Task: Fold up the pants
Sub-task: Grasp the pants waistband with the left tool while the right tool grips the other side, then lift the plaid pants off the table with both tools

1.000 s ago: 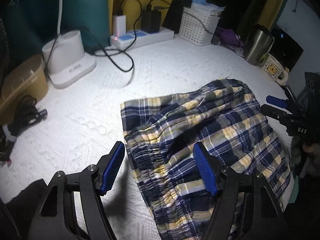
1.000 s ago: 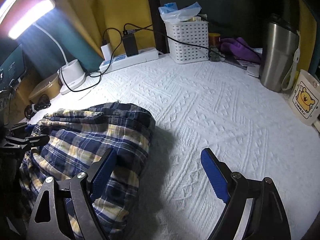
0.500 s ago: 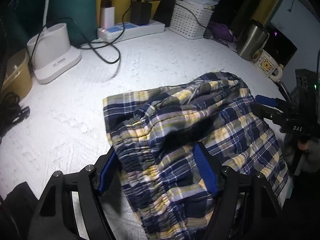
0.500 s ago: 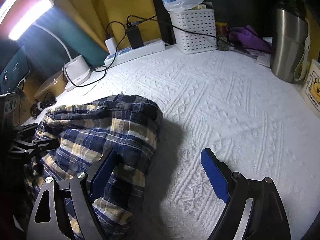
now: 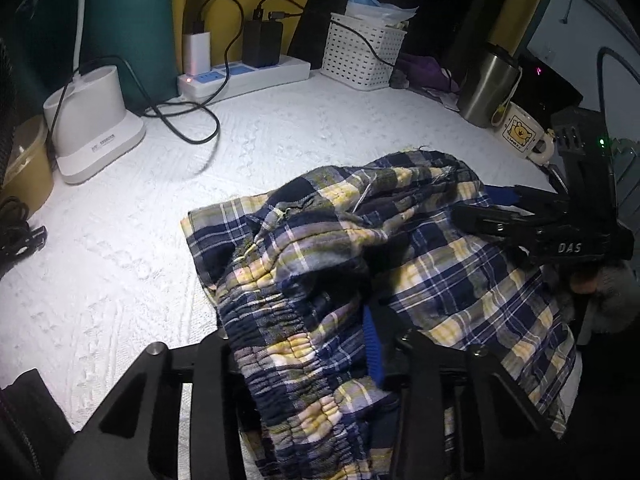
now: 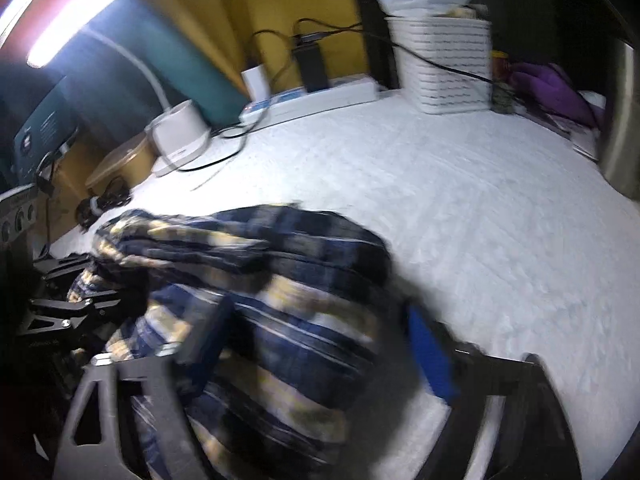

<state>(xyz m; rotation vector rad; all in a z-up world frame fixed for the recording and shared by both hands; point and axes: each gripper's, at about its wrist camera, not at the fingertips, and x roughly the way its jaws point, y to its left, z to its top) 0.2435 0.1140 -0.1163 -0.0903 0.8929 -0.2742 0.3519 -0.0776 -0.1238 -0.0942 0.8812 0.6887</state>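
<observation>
Nearest, left view: left gripper (image 5: 304, 344) has just been closing, and the gathered elastic waistband of the pants (image 5: 420, 264) is bunched between its jaws; the blue pad on one side sits against the cloth, so it reads as a grip on the waistband.

Right view, blurred: right gripper (image 6: 320, 340) has also been narrowing, with plaid cloth between its jaws; whether the pads press yet I cannot tell.

Pants (image 6: 248, 264) lie in a rumpled heap on the white worktop (image 5: 120, 248), near its front edge, well apart from the clutter behind.

Progress, judged: early. No flat layer or clean crease shows. Left to do: spread, fold, square up.

Far: lamp base (image 5: 94, 120), power strip (image 5: 244, 76), basket (image 5: 364, 56), mug (image 5: 520, 134).
</observation>
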